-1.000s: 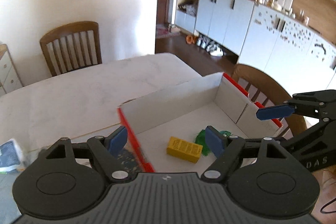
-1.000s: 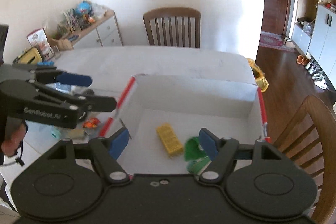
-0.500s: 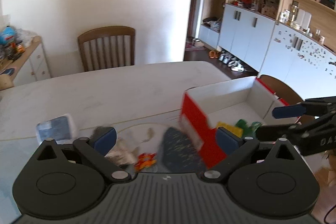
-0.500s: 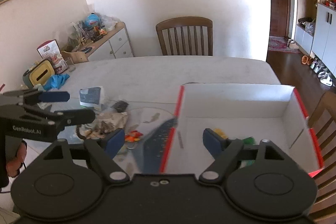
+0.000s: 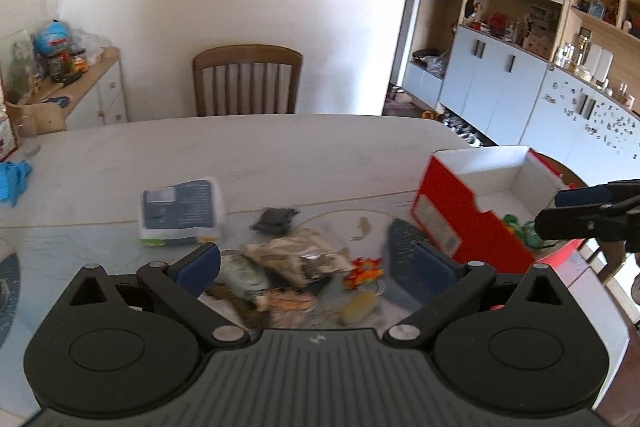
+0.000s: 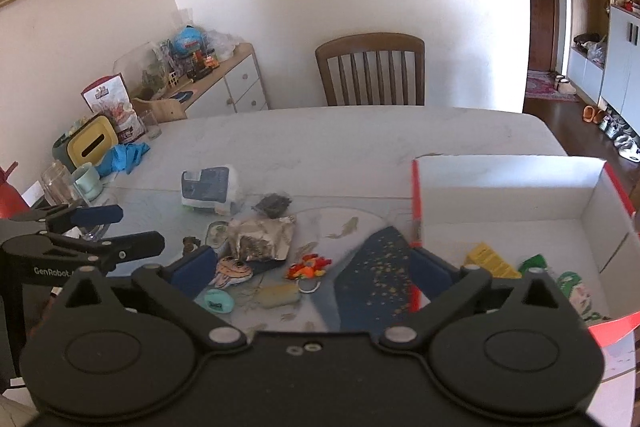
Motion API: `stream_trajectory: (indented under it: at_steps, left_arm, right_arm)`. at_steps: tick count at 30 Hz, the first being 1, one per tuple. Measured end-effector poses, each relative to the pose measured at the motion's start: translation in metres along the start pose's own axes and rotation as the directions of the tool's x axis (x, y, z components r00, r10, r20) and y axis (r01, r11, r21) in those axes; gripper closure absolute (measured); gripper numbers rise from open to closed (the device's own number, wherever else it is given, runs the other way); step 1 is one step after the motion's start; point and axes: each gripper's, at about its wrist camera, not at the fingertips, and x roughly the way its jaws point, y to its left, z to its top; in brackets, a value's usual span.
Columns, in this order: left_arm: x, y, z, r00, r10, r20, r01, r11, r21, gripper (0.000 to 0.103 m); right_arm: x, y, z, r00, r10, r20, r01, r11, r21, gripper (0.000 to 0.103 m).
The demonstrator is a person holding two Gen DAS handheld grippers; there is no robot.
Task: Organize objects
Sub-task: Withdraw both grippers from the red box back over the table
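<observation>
A pile of small objects lies on the table: a foil packet [image 6: 260, 239], an orange toy [image 6: 308, 265], a fish-face toy [image 6: 232, 270], a teal oval [image 6: 218, 301] and a dark packet [image 6: 274, 205]. The pile also shows in the left wrist view [image 5: 296, 259]. A red-and-white open box [image 6: 520, 187] stands to the right, holding a yellow block [image 6: 490, 261] and green items [image 6: 534, 263]. My left gripper [image 5: 316, 267] is open and empty above the pile. My right gripper [image 6: 312, 269] is open and empty, between pile and box.
A white-and-blue tissue pack [image 6: 208, 185] lies behind the pile. A blue cloth [image 6: 124, 155], a mug [image 6: 86, 179], a glass [image 6: 56, 183] and a yellow holder [image 6: 92, 143] sit at the table's left. A wooden chair [image 6: 370, 69] stands at the far side.
Both grippers have swung left, away from over the box and toward the pile of small objects. Both stayed open and empty.
</observation>
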Motion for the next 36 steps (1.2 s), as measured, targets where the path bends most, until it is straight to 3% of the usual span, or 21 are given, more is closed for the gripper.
stream_trajectory:
  at_steps: [9, 17, 24, 36]
  left_arm:
    - [0.015, 0.041, -0.025, 0.999, 0.025, -0.025, -0.023, 0.999, 0.042, 0.000]
    - [0.044, 0.063, -0.049, 0.997, 0.023, -0.072, -0.019, 0.998, 0.059, 0.000]
    - [0.071, 0.073, -0.066, 0.992, 0.030, -0.119, -0.018, 0.994, 0.105, 0.000]
    - [0.098, 0.099, -0.076, 0.983, 0.039, -0.178, -0.023, 0.995, 0.093, 0.001]
  right_arm:
    - [0.034, 0.028, -0.003, 0.999, -0.021, -0.031, 0.021, 1.000, -0.006, 0.001]
    - [0.070, 0.031, -0.014, 0.994, -0.060, -0.093, 0.057, 0.998, -0.028, 0.002]
    - [0.102, 0.034, -0.028, 0.981, -0.064, -0.181, 0.055, 0.997, -0.054, 0.006]
    - [0.139, 0.036, -0.040, 0.960, -0.069, -0.270, 0.046, 0.995, -0.092, 0.016]
